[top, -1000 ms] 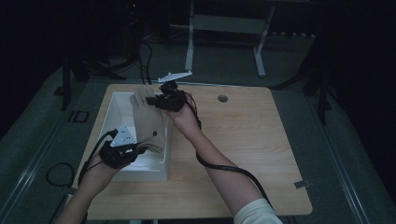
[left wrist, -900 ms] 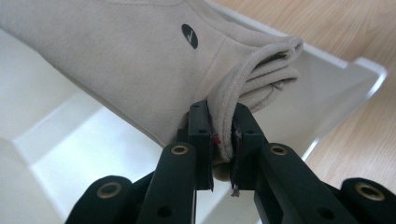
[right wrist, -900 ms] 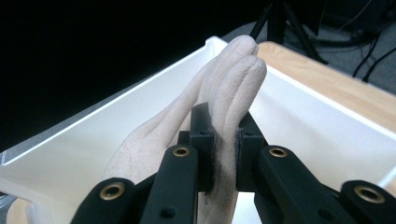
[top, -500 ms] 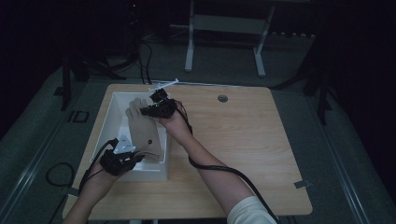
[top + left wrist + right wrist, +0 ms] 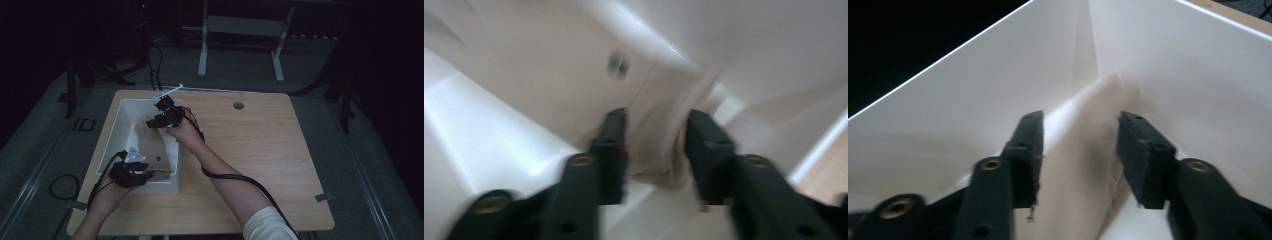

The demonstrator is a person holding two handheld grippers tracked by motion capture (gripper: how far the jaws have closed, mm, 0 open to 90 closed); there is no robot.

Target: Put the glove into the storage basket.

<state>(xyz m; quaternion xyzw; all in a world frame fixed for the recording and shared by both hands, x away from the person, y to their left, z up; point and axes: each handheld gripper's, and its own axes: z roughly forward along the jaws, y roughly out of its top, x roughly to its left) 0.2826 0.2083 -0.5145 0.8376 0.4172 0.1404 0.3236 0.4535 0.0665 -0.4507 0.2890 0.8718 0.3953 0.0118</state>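
A beige cloth (image 5: 150,145) is laid inside the white bin (image 5: 114,131), which stands on the table (image 5: 280,160) near its left edge, toward the far left corner. The cloth's long axis is seen in the high view to run from the near wall of the bin to its far wall, roughly parallel to the left edge of the table. The left tongs (image 5: 150,172) are held at the near end of the cloth and the right tongs (image 5: 156,120) at the far end, so each end is served by the hand closer to it. In the left gripper view, the left tongs (image 5: 656,150) stand apart, having just been opening, with a fold of cloth (image 5: 664,125) between the jaws but not pressed by either pad. In the right gripper view, the right tongs (image 5: 1080,157) likewise stand apart, having just been opening, with a ridge of cloth (image 5: 1083,135) lying between the jaws along their length and running toward a corner of the bin (image 5: 1158,65). The cloth is judged to be released and resting in the bin. A straight lift clear of the bin is judged to be the move called for next, each pair of tongs being drawn away along the line of its own jaws.
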